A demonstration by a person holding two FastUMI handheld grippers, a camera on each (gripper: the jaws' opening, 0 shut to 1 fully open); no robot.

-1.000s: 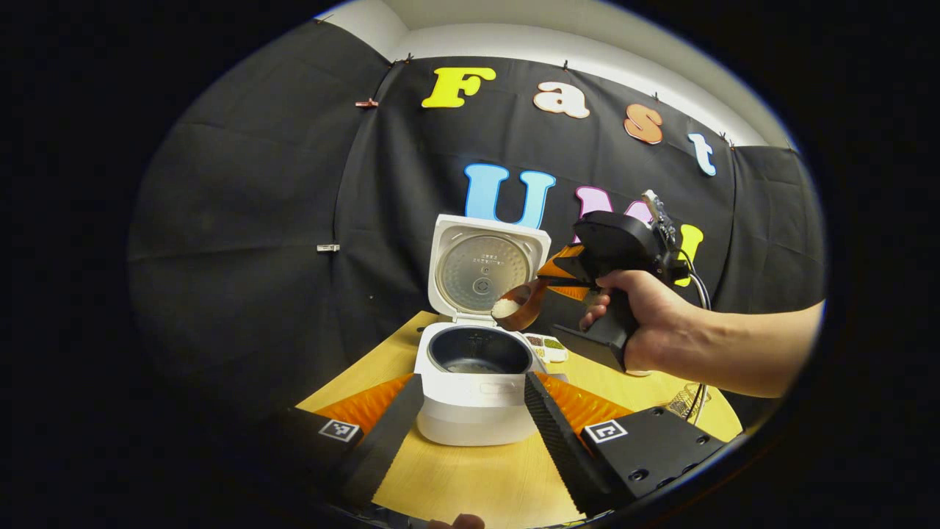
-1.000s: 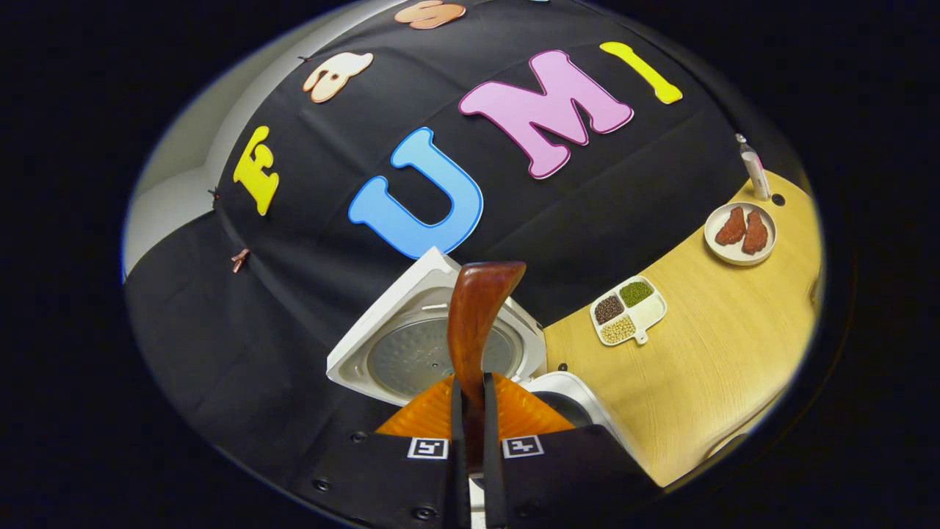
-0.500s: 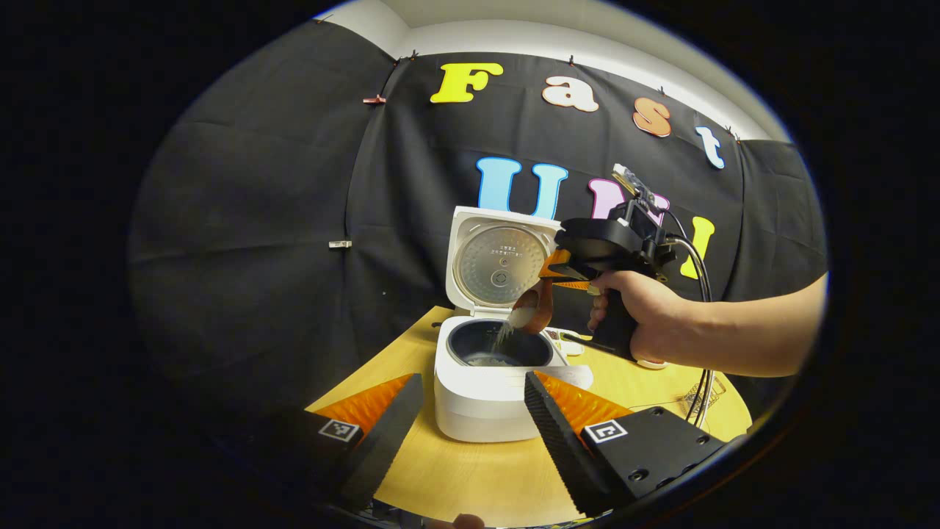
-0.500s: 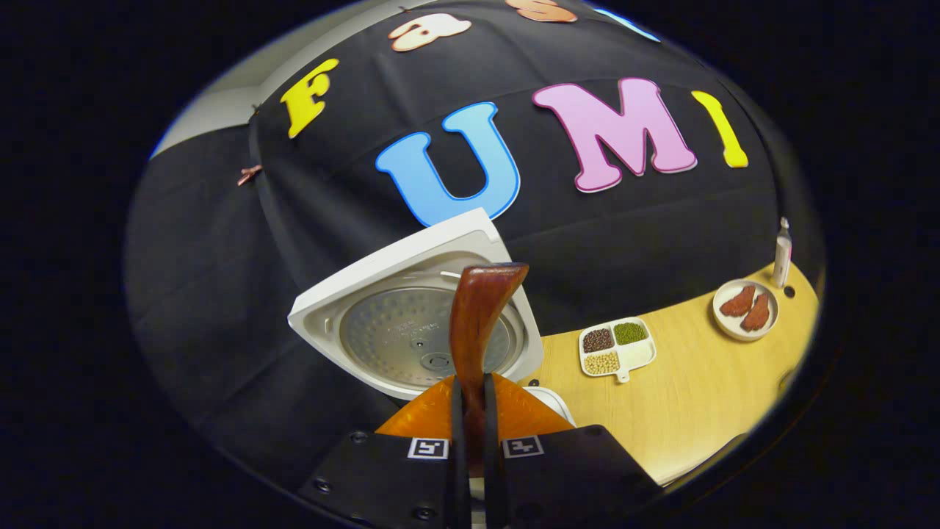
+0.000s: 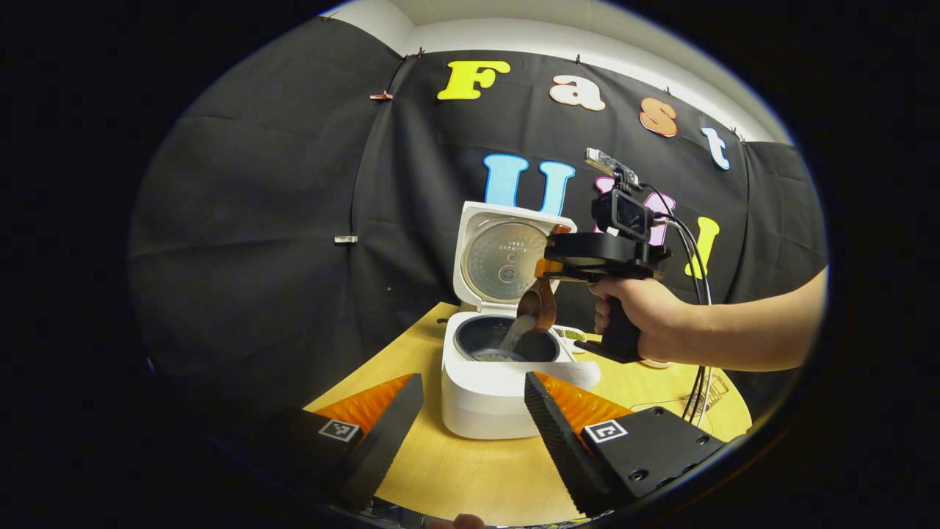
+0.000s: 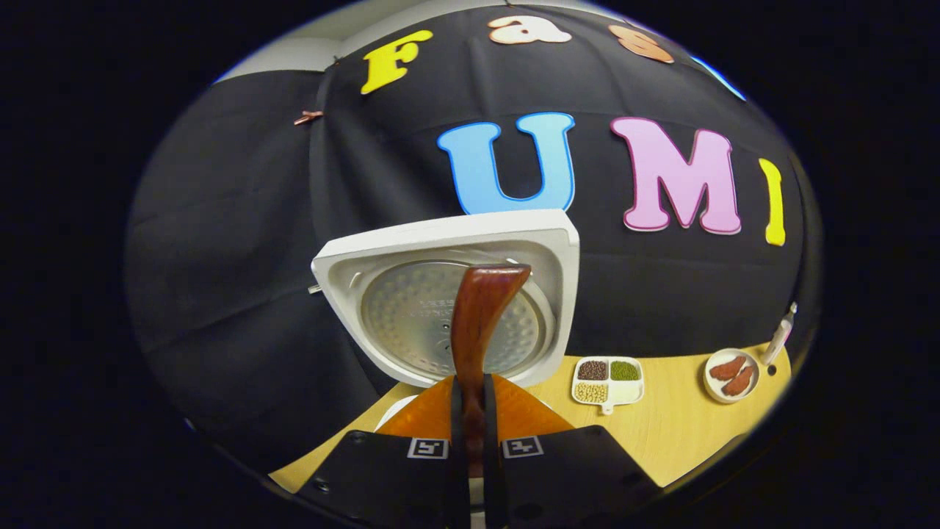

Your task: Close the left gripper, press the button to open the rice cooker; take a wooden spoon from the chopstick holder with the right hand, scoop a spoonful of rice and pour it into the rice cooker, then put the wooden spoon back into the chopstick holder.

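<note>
From the left gripper view I see my left tool [image 5: 474, 411] held low over the near edge of the tabletop [image 5: 477, 477], its two fingers spread wide apart and gripping nothing, with the rice cooker [image 5: 507, 382] standing between them farther off. The cooker's lid [image 5: 507, 257] stands upright at the back, its inner plate facing me, and the dark inner pot [image 5: 507, 347] is exposed.

My right tool [image 5: 547, 270] hovers above the pot, to the right of the lid. The hand [image 5: 642, 316] wraps the pistol-style handle from below, forearm running in level from the right, wrist roughly straight, with the tool body held horizontal and pointing left. Cables hang from its back end down toward the tabletop.

The wooden spoon [image 5: 540, 308] hangs from that tool with its bowl tipped downward over the pot, and a pale stream of rice [image 5: 514, 334] falls from the bowl into the pot.

In the right gripper view, my right tool [image 6: 470, 433] is closed on the spoon's handle [image 6: 477, 330], both fingers pressing its sides, and the handle rises straight ahead in front of the lid [image 6: 440, 294]. Beyond, on the tabletop [image 6: 683, 433], sit a divided dish of grains [image 6: 608, 380] and, farther right, a small plate [image 6: 731, 375] with two reddish pieces.
</note>
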